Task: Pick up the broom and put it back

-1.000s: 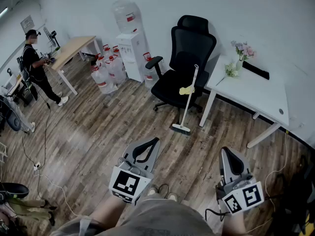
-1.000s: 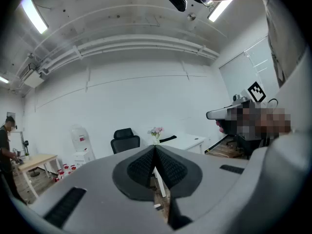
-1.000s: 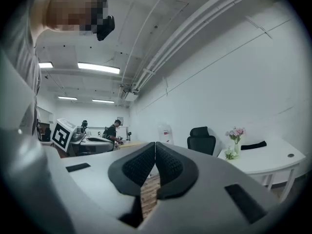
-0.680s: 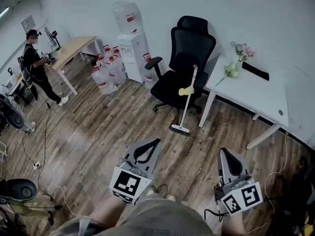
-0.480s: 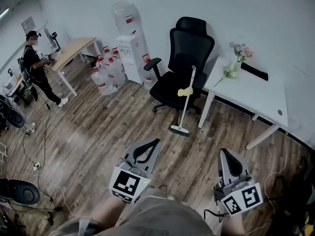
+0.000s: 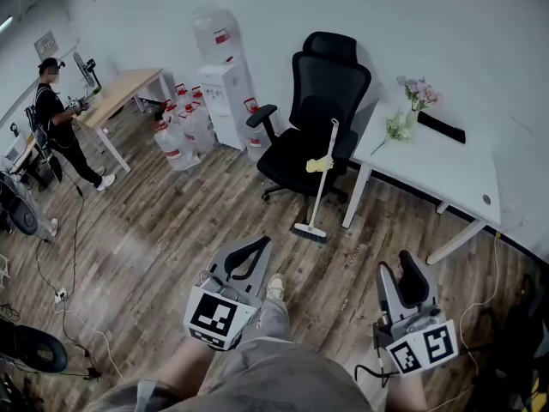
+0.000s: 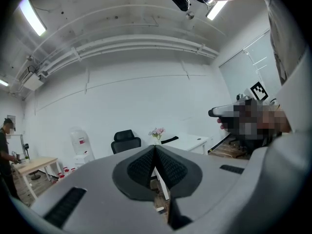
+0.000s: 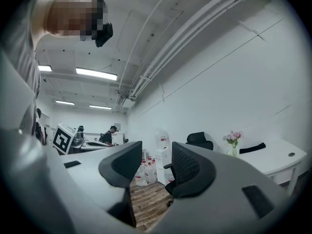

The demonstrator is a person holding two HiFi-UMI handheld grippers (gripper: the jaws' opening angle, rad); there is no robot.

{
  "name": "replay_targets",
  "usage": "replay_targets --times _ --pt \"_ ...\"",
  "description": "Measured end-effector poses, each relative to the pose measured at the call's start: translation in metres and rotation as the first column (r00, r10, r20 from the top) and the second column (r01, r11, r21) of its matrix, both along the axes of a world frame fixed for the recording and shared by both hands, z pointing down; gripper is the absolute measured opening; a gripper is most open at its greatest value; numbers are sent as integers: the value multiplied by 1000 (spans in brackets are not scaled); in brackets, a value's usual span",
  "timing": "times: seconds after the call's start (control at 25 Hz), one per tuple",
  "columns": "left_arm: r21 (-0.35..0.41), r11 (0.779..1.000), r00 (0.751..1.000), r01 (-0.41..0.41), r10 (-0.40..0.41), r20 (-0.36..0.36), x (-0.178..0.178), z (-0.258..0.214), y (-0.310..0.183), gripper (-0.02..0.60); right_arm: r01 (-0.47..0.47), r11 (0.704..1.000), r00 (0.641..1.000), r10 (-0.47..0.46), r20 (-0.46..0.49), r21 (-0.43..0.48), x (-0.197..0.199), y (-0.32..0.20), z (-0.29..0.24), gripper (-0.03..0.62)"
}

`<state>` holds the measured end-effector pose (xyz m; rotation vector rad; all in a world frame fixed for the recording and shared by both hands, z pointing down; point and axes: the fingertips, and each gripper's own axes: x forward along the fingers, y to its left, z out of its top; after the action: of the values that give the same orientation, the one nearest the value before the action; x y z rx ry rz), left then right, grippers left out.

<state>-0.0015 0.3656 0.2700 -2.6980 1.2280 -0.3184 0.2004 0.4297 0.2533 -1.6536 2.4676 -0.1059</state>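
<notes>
0 of 2 steps done: the broom (image 6: 316,197) is neither picked up nor put back.
Broom: it stands tilted with its head on the wooden floor (image 6: 171,230) and its handle leaning on the black office chair (image 6: 319,114), just beside a leg of the white desk (image 6: 446,174). Something small and yellow hangs on the handle.
Left gripper (image 7: 155,152): the jaws are pressed together with nothing between them, well apart from the broom.
Right gripper (image 8: 157,152): the jaws are opening and grasp nothing; only the room beyond shows in the gap. This gripper is also well short of the broom.
Reach: both grippers point toward the broom, with open floor between them and it.
Left to do: likely to approach, clench the jaws on the handle, lift the broom off the chair and carry it to its place.
Put-back place: which spot that is cannot be told.
</notes>
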Motion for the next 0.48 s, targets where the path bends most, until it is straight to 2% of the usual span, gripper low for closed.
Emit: replay_targets --times 0.24,0.48 --pt "-3 1000 1000 -12 12 -14 -1 12 -41 17 -13 1000 1000 12 -14 -20 -3 -38 15 190" --pt "-25 1000 999 -19 18 -38 -5 20 -105 17 -21 998 999 19 -35 -61 -7 -104 27 190"
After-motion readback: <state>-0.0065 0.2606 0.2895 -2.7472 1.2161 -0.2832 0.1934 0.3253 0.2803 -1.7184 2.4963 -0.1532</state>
